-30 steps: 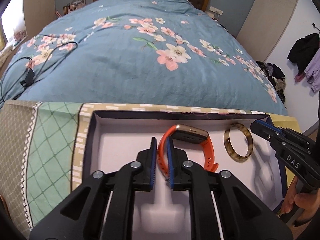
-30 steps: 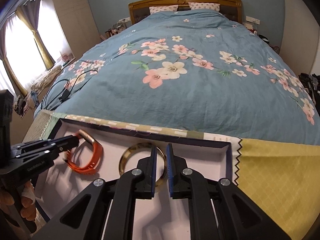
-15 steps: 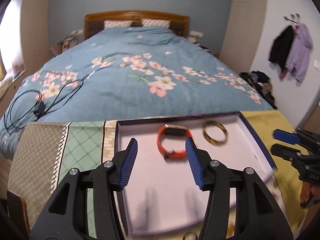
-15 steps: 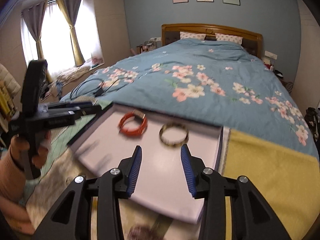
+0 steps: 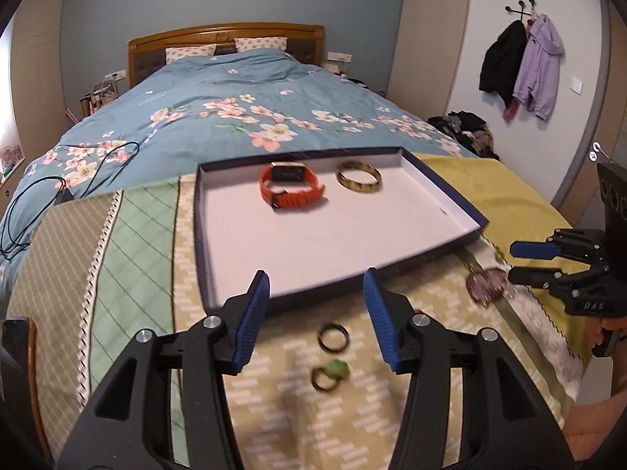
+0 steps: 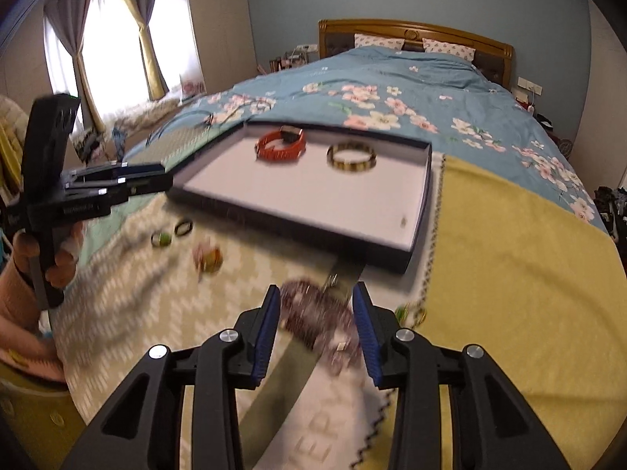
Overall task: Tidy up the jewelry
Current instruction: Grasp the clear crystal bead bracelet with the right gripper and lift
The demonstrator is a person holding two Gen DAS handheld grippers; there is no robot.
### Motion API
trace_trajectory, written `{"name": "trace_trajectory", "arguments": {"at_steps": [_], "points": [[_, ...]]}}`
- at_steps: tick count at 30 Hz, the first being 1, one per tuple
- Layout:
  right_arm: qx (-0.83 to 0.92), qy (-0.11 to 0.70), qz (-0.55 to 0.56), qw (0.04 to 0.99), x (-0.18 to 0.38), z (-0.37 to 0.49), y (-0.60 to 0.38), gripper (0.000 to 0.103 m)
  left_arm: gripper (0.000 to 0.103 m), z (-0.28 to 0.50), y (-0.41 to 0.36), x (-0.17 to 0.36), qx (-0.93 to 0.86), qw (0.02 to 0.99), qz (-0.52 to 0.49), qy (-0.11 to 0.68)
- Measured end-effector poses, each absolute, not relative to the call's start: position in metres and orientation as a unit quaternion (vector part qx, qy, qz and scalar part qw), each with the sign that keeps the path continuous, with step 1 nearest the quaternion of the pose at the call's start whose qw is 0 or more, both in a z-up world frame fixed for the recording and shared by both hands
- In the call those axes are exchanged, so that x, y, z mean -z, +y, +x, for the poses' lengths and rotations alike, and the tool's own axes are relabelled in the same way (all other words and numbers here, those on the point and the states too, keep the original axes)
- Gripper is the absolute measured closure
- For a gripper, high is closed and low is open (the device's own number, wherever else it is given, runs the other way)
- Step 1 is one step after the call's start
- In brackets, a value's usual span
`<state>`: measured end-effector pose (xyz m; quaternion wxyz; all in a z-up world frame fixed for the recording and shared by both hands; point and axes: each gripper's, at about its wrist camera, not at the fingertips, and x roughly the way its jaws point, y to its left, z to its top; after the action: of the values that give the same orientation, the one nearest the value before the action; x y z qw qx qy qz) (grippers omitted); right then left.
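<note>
A shallow white-lined tray (image 5: 345, 235) (image 6: 298, 196) lies on patterned cloths. In it are an orange watch (image 5: 292, 188) (image 6: 281, 145) and a tortoiseshell bangle (image 5: 359, 177) (image 6: 351, 156). My left gripper (image 5: 316, 317) is open and empty, above a dark ring (image 5: 333, 337) and a green-stone ring (image 5: 331, 375) in front of the tray. My right gripper (image 6: 316, 323) is open and empty, above a blurred purplish beaded bracelet (image 6: 317, 317) (image 5: 486, 284). The two rings (image 6: 172, 234) also show in the right wrist view.
A small pink and orange piece (image 6: 208, 259) lies on the cream cloth. A small green ring (image 6: 409, 313) lies at the yellow cloth's edge. The flowered blue bedspread (image 5: 235, 117) stretches behind the tray, with a black cable (image 5: 51, 188) at its left.
Both grippers have let go of the watch and bangle, opened, and pulled back from the tray toward the loose pieces in front of it.
</note>
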<state>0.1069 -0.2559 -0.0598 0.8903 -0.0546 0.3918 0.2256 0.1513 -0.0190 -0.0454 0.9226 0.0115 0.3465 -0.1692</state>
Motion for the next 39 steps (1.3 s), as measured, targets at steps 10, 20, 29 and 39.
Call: {"name": "trace_trajectory", "arguments": {"at_steps": [10,20,29,39], "points": [[-0.206,0.402,-0.089,0.888,0.077,0.114,-0.243,0.081,0.051,0.136,-0.030,0.058,0.187,0.914,0.011,0.361],[-0.206,0.397,-0.085,0.891,0.078,0.110,-0.244,0.095,0.051,0.131,-0.044,0.061,0.214,0.908,0.031,0.360],[-0.234,0.362,-0.008,0.902,0.045,0.102,-0.262,0.095,0.051,0.125,-0.062,0.068,0.256,0.892,0.055,0.369],[-0.248,0.334,0.015,0.909,0.025,0.095,-0.262,0.095,0.052,0.128,-0.070,0.074,0.277,0.882,0.051,0.378]]}}
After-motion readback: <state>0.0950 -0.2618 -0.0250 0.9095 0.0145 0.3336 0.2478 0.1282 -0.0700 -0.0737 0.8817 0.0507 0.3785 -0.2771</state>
